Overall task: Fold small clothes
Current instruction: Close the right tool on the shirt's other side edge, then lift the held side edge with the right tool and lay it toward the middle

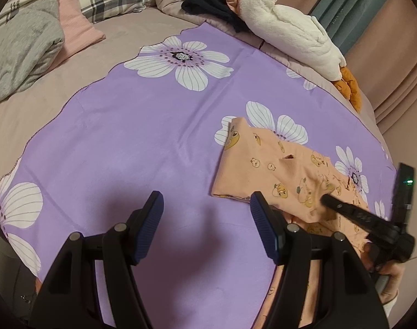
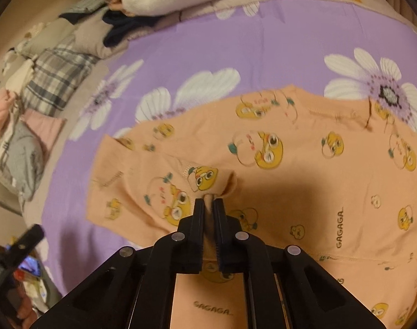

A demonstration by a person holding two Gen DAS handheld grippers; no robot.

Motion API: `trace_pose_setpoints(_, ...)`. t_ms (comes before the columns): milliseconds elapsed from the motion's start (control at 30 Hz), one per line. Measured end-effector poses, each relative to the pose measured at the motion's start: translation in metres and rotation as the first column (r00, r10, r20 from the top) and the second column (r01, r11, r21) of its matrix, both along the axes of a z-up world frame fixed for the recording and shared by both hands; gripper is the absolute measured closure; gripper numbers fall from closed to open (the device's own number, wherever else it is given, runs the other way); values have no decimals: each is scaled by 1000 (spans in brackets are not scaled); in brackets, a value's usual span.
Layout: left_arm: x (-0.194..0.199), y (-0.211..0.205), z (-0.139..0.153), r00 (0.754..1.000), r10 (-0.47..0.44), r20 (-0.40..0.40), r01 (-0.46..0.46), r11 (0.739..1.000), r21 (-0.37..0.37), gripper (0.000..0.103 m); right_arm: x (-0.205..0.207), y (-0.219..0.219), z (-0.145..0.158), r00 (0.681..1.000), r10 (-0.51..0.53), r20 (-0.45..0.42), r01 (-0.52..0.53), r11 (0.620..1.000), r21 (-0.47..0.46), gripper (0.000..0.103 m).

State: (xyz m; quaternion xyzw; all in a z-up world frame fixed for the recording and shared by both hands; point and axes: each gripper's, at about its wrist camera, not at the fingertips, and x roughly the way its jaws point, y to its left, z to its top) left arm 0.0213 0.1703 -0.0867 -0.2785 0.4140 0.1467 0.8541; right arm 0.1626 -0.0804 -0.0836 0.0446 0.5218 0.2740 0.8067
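Right gripper clenched on a pinch of the peach shirt, likely to lift it for a fold. Left gripper spread, empty, over bare purple sheet beside the shirt. Shirt lies on the sheet; plush toy and dark cloth well apart, nothing blocking.

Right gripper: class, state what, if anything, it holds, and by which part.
The right gripper is shut on the peach garment, pinching a raised fold of fabric partway in from its left edge. Which part of the garment cannot be told.
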Motion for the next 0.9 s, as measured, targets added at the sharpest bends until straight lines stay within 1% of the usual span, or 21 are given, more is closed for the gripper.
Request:
trace_pose_setpoints(100, 0, 2, -2, 1000, 0, 5, 0, 999, -35, 37, -3, 0, 23, 999, 16, 48, -17, 1000, 26, 95)
trace_pose_setpoints(200, -1, 2, -2, 1000, 2, 4, -2, 999, -33, 37, -5, 1, 45, 996, 29, 86, -36, 997, 74, 95)
trace_pose_setpoints(333, -2, 5, -3, 1000, 12, -1, -12, 999, -49, 37, -10, -2, 86, 986, 30, 161, -55, 987, 153, 95)
trace_pose_setpoints(433, -1, 7, -4, 1000, 20, -12, -21, 999, -39, 37, -11, -2, 107, 978, 38, 203, -76, 980, 184, 95)
trace_pose_setpoints(500, -2, 8, -5, 1000, 27, -10, -28, 999, -46, 37, -11, -4, 119, 972, 38, 230, -83, 979, 187, 96)
trace_pose_setpoints(633, 0, 7, -7, 1000, 17, -13, -17, 998, -53, 37, -9, -14, 139, 963, 9, 268, -65, 978, 199, 96)
trace_pose_setpoints(767, 4, 5, -8, 1000, 3, -18, -4, 998, -62, 37, -5, -27, 154, 952, -30, 306, -31, 981, 192, 96)
trace_pose_setpoints(900, 10, 3, -10, 1000, -7, -21, 5, 998, -66, 37, -4, -43, 166, 944, -67, 324, -3, 978, 209, 96)
